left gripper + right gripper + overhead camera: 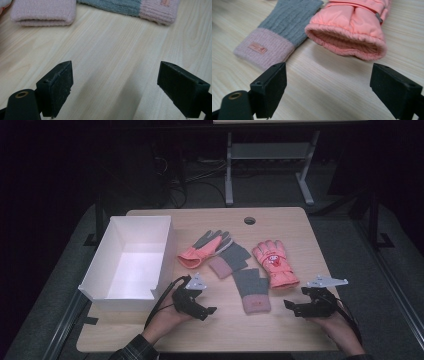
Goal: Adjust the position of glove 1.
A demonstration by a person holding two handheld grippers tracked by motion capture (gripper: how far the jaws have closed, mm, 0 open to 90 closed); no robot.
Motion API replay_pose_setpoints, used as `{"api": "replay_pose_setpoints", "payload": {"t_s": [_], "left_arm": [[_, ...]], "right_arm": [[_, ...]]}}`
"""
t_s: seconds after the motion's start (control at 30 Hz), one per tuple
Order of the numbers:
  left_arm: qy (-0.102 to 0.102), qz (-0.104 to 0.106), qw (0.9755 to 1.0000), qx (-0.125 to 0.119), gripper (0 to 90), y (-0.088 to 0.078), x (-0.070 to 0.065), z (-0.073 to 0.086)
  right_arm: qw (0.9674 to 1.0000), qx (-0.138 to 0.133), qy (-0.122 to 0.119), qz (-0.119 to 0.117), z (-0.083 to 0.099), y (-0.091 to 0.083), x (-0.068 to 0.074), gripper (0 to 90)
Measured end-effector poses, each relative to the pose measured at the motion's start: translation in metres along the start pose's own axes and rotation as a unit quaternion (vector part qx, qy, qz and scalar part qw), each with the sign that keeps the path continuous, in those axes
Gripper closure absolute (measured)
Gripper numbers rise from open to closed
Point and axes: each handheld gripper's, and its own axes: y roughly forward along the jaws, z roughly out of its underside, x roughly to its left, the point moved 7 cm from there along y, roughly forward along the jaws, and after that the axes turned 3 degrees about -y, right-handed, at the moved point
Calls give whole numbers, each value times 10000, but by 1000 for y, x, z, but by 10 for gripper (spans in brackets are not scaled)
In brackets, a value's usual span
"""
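Tools: left tool (205, 302) released, right tool (295, 306) released, both empty | gloves: grey glove (279, 32) ahead-left of right tool, ski glove (352, 30) just ahead | risk: jaws could pinch both touching cuffs, dragging two gloves.

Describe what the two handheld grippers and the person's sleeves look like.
Both tools are black. The left gripper and right gripper each carry a grey three-cornered plate on top and trail a black cable. In the gripper views each has two blocky, rectangular black jaws with small screw holes, and a brass-ringed hole in a rounded black part at lower left. The left sleeve is dark plaid.
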Motion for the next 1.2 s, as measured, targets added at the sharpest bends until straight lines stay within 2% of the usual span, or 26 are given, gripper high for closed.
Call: {"api": "replay_pose_setpoints", "payload": {"t_s": [0.07,0.23,0.3,0.4,0.43,0.47,0.53,0.67,0.7,0.77,0.97,1.0,1.17,1.2], "left_arm": [[-51,28,10000,-71,128,0,-3,-1],[-30,106,9999,-41,132,-3,-5,-2],[-22,86,10000,-22,132,-2,-5,-1],[-25,129,9999,-21,131,-2,-5,0],[-25,129,9999,-21,131,-2,-5,0],[3,112,9999,-37,132,-2,-5,-1],[-15,95,9999,-58,132,-2,-5,-1],[4,73,10000,-47,132,-3,-5,-1],[4,73,10000,-47,132,-3,-5,-1],[5,77,10000,-43,132,-3,-5,0],[-38,113,9999,-78,131,0,-6,0],[40,85,10000,-29,131,-1,-5,1],[13,111,9999,-62,131,-1,-6,1],[5,122,9999,-65,131,-1,-6,1]], "right_arm": [[10000,6,-6,-42,0,0,1,137],[9999,20,72,-127,0,-1,0,152],[9999,7,86,-144,0,-2,0,190],[9998,-33,77,-165,-2,-4,2,294],[9998,-33,77,-165,-2,-4,2,294],[9997,-51,61,-220,-2,-6,5,394],[9995,-79,25,-295,-3,-7,9,501],[9992,-34,-110,-382,-6,-6,17,803],[9992,-34,-110,-382,-6,-6,17,803],[9986,16,-238,-482,-7,-2,22,900],[9968,21,-360,-711,-15,8,32,900],[9962,12,-405,-767,-17,11,36,900],[9953,99,-575,-775,-20,18,39,900],[9955,124,-542,-769,-21,19,39,900]]}}
